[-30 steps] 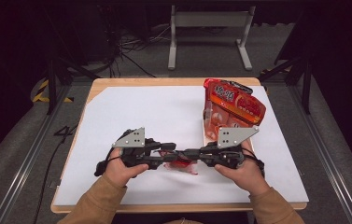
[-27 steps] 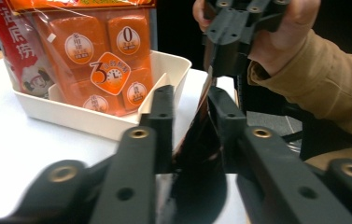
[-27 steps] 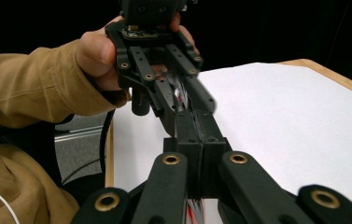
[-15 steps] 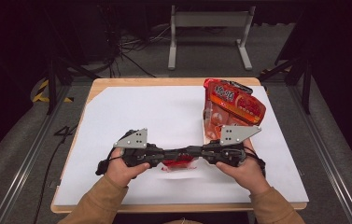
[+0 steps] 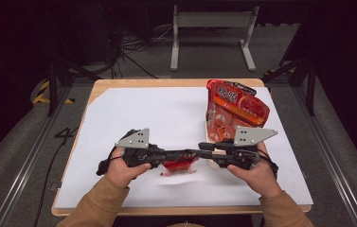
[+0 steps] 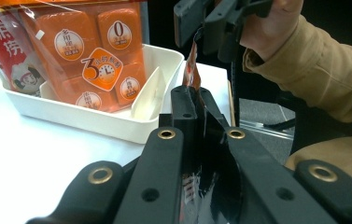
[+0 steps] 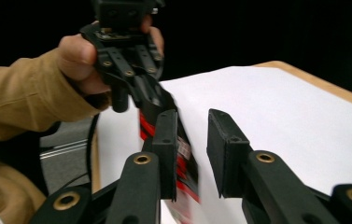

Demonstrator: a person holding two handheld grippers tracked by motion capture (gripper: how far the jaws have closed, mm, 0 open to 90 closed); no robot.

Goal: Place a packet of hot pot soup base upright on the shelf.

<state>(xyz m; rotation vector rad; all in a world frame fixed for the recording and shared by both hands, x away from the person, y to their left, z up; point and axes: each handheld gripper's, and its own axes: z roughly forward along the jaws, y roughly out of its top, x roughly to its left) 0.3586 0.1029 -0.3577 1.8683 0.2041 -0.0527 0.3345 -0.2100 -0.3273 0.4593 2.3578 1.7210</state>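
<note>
A small red packet hangs above the white sheet, low in the middle of the table. My left gripper reaches in from the left and is shut on it; in the left gripper view the jaws pinch the packet, which rises toward the right gripper. My right gripper comes in from the right. In its own view it stands open, with the packet lying against its left jaw and a gap to the other. The left gripper holds the far end.
A white tray at the right back of the table holds a large red-orange snack bag, close behind the right gripper. The tray's rim and bag appear in the left gripper view. White paper covers the tabletop.
The right gripper has shifted slightly to the right. The left hand has stayed about where it was, and the packet still hangs between the two grippers.
</note>
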